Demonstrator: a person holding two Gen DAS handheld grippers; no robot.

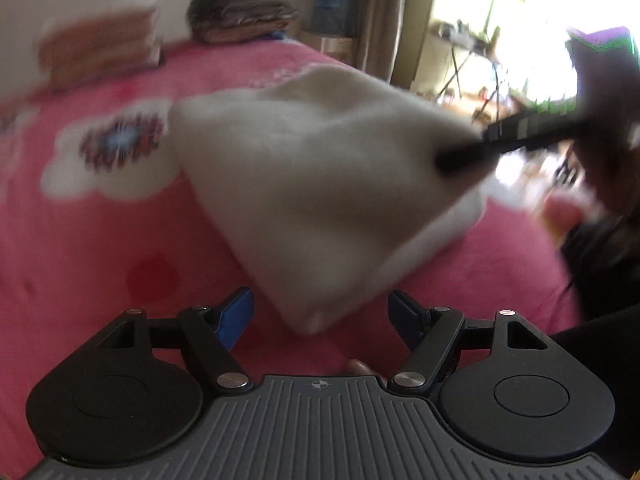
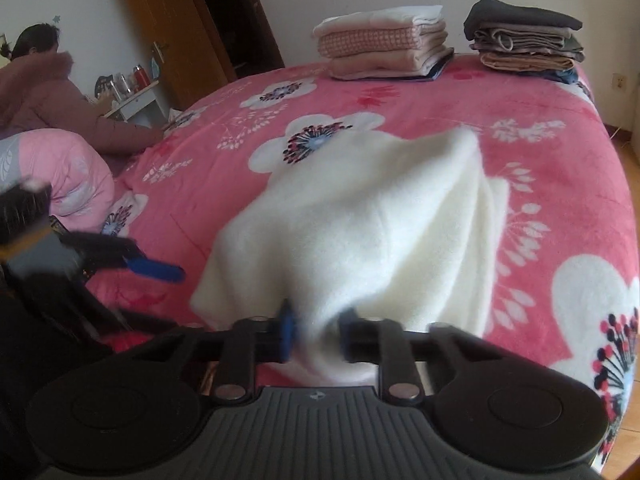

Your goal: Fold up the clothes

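Note:
A white fleece garment (image 2: 360, 220) hangs bunched above the pink flowered bedspread (image 2: 400, 92). My right gripper (image 2: 316, 336) is shut on its near edge, and the cloth drapes away from the blue fingers. In the left wrist view the same garment (image 1: 320, 184) is lifted at its right corner by the right gripper (image 1: 448, 160), blurred by motion. My left gripper (image 1: 320, 320) stands open just below the garment's lowest corner, which dips between the blue pads without being pinched. From the right wrist view, one blue finger (image 2: 156, 270) of the left gripper shows to the left of the cloth.
Two stacks of folded clothes sit at the far edge of the bed, a light one (image 2: 384, 44) and a dark one (image 2: 524, 40). A person in a pink-brown coat (image 2: 52, 100) leans at the left side. A pink bundle (image 2: 68, 172) lies near them.

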